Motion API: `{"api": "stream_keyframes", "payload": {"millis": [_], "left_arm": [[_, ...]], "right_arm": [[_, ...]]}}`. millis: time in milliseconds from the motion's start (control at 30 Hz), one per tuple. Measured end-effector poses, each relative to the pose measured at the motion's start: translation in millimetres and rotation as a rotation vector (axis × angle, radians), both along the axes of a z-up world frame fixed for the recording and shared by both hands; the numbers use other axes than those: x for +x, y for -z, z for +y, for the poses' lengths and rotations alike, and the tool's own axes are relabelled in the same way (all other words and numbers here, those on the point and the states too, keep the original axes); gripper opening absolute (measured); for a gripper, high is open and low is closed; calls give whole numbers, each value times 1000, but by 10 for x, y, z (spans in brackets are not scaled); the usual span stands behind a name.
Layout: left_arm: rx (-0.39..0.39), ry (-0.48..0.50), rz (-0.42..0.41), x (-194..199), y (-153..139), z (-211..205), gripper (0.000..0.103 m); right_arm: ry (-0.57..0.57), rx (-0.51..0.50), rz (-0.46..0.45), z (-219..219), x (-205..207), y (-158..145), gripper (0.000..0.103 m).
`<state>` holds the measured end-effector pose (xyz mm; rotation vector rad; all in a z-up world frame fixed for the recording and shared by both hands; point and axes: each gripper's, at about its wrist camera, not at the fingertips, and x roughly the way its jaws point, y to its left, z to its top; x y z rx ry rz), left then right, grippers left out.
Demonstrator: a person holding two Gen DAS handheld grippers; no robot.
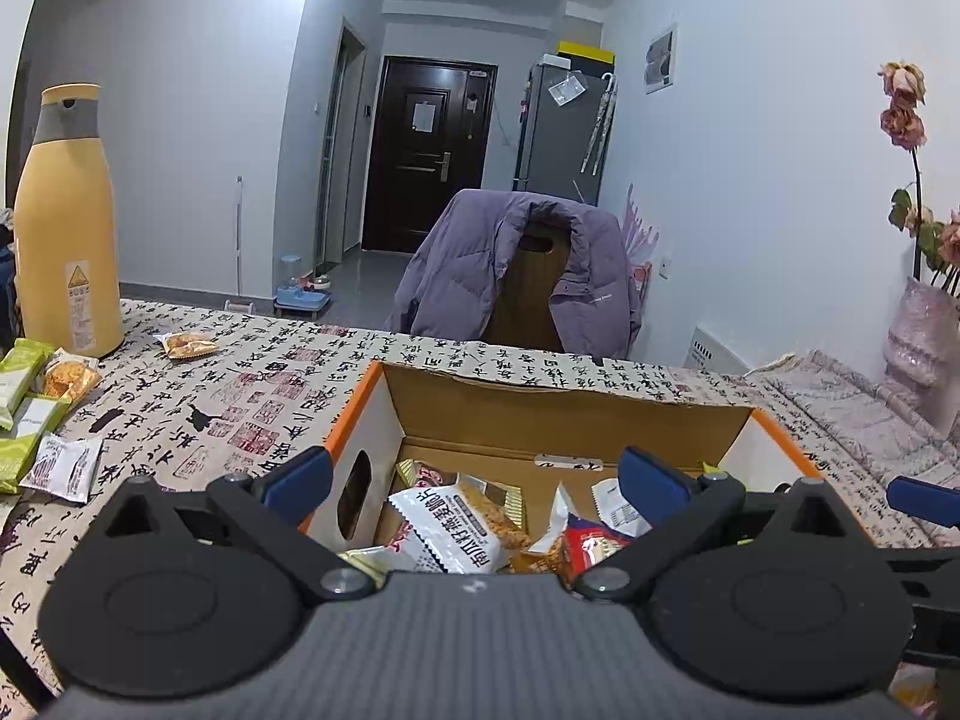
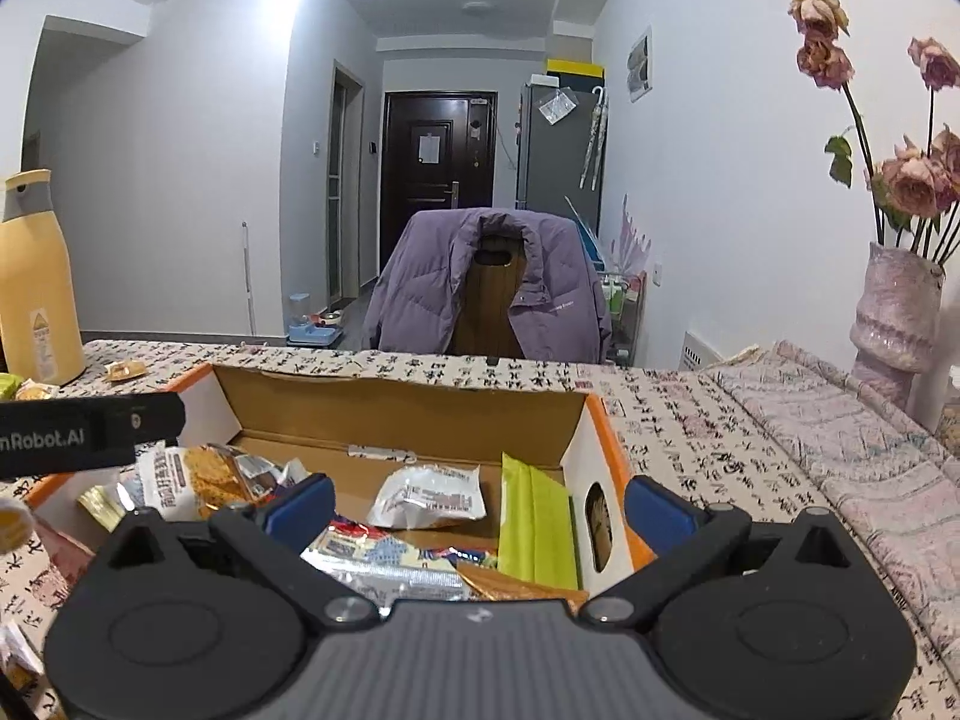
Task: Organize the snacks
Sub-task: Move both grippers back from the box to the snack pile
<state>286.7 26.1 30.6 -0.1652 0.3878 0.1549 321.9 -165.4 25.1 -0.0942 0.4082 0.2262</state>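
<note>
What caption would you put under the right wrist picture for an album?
Open right tool poised over a cardboard box half-filled with snack packets, purple jacket draped on the chair beyond.

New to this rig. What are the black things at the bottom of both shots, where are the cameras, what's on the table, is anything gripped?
No robot arm: a person holds a two-finger claw in each hand, with a fisheye camera on each looking forward along its fingers. The black linkages and blue pads are those claws: left claw in the left wrist view, right claw in the right.

Both hang over an open cardboard box part-filled with snack packets. More packets, such as the green packets, lie loose on the calligraphy-print tablecloth beside a tall yellow bottle. A vase of dried roses stands at the right.

Both claws are wide open, holding nothing.
</note>
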Motion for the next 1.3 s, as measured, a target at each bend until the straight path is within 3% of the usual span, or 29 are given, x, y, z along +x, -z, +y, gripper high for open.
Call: {"api": "stream_keyframes", "payload": {"millis": [200, 567, 1300], "left_arm": [[-24, 3, 5, -85, -120, 18, 103], [4, 12, 10, -408, -173, 25, 103], [67, 61, 93, -1233, 143, 119, 103]], "right_arm": [[4, -30, -5, -7, -86, -86, 103], [8, -23, 2, -139, -367, -152, 103], [-22, -56, 76, -475, -1143, 134, 103]]}}
